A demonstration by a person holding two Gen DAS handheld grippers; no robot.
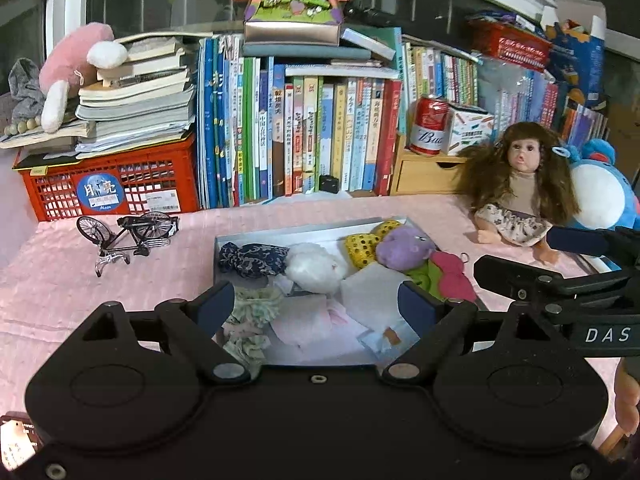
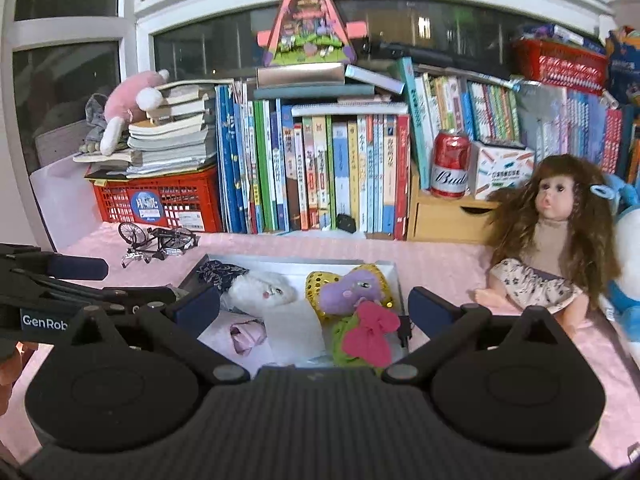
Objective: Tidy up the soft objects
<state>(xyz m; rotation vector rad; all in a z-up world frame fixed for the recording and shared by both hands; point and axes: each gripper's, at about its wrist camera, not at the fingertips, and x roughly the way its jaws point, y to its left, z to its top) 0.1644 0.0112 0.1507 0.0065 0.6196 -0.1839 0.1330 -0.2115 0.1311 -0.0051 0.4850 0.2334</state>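
Note:
A shallow silver box (image 1: 280,233) (image 2: 394,276) on the pink tablecloth holds several soft things: a dark blue patterned cloth (image 1: 252,260), a white fluffy toy (image 1: 316,268) (image 2: 264,290), a yellow sequined piece (image 1: 362,246) (image 2: 316,284), a purple plush (image 1: 404,246) (image 2: 350,286) with a pink bow (image 2: 372,334), a floral scrunchie (image 1: 250,322) and pale pink fabric (image 2: 246,334). My left gripper (image 1: 316,304) hovers open over the box's near end, nothing between its fingers. My right gripper (image 2: 314,312) stands wide open above the box, empty as well.
A long-haired doll (image 1: 520,184) (image 2: 556,232) sits right of the box beside a blue plush (image 1: 604,196). A model bicycle (image 1: 128,232) (image 2: 160,240) lies to the left. Books, a red crate (image 1: 108,188), a red can (image 1: 430,126) and a wooden drawer line the back.

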